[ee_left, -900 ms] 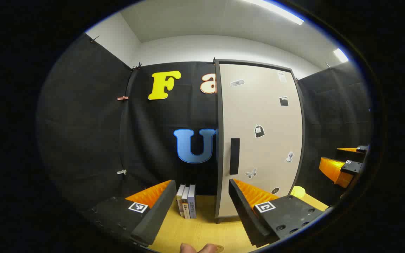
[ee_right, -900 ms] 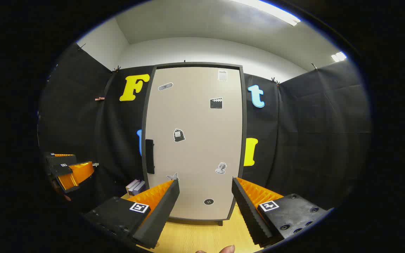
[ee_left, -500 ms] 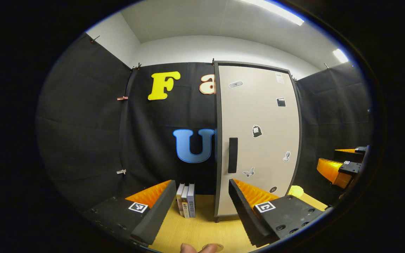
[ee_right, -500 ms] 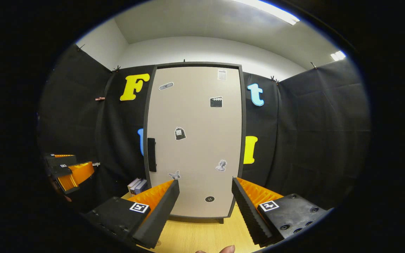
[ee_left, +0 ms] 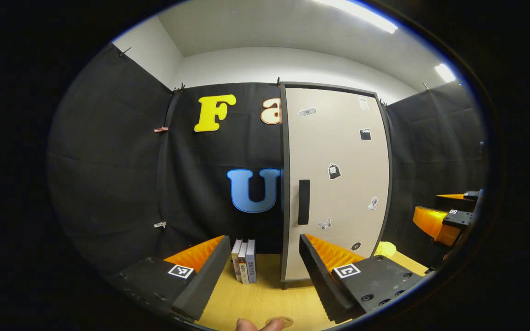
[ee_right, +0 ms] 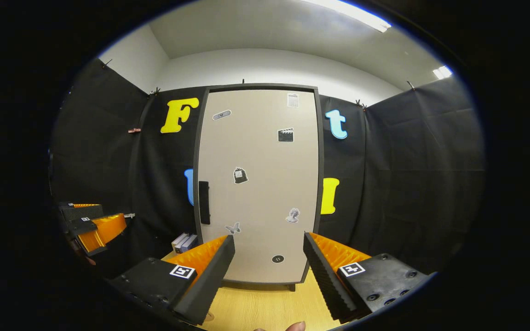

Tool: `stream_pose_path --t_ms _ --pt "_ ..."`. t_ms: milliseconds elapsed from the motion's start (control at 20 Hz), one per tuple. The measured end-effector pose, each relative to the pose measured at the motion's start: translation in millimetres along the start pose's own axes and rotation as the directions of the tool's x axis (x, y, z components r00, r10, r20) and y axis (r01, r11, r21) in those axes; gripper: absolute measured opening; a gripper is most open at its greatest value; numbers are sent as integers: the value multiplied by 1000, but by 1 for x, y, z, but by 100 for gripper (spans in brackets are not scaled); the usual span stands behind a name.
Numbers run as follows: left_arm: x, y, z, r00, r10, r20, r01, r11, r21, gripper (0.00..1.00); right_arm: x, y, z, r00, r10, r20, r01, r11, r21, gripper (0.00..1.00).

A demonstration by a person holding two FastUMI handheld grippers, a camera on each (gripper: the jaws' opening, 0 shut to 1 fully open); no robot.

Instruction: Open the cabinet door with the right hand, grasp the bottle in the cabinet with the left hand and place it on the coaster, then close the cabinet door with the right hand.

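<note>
Both cameras have drawn back a little from the cabinet (ee_right: pixel 258 184) since the earlier frames, so it sits slightly smaller and the coaster (ee_left: pixel 279 321) shows more of its rim at the near edge of the worktop (ee_left: pixel 265 299).

Its door (ee_left: pixel 336 184) is shut, so whatever stands inside is hidden; the bottle cannot be seen. The door is a pale beige panel in a dark frame, dotted with small stickers, with a dark upright handle (ee_right: pixel 204 202) near its left edge. The cabinet stands on the wooden worktop toward the back edge, against the black cloth wall.

The coaster is cut off by the bottom of the left gripper view, with a fingertip (ee_left: pixel 245 325) just beside it, also cut off. A few books (ee_left: pixel 244 262) stand upright just left of the cabinet. A small yellow thing (ee_left: pixel 386 249) peeks out past the cabinet's right side; what it is I cannot tell.

The left claw (ee_left: pixel 261 269) is spread wide, holding nothing, aimed at the door's handle edge. The right claw (ee_right: pixel 267 271) is likewise spread wide and empty, facing the lower door well short of it. In the left gripper view the right claw appears at the far right (ee_left: pixel 444 216), partly cut off; in the right gripper view the left claw shows at the far left (ee_right: pixel 88 223).
</note>
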State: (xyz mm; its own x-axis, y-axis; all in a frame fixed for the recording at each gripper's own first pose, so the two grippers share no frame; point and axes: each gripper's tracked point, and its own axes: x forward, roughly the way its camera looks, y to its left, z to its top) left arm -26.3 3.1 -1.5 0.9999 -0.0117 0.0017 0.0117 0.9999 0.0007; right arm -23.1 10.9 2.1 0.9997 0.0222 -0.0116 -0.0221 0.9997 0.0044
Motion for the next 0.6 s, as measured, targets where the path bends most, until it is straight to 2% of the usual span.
stream_pose_path --t_ms 250,600 --pt "-3 4 -9 1000 3 -9 -3 1000 -12 95 10 22 0 999 51 0 -51 998 21 97" --pt "-6 20 -31 999 23 -47 -24 1000 -10 95 69 77 4 992 125 22 -127 990 62 97"
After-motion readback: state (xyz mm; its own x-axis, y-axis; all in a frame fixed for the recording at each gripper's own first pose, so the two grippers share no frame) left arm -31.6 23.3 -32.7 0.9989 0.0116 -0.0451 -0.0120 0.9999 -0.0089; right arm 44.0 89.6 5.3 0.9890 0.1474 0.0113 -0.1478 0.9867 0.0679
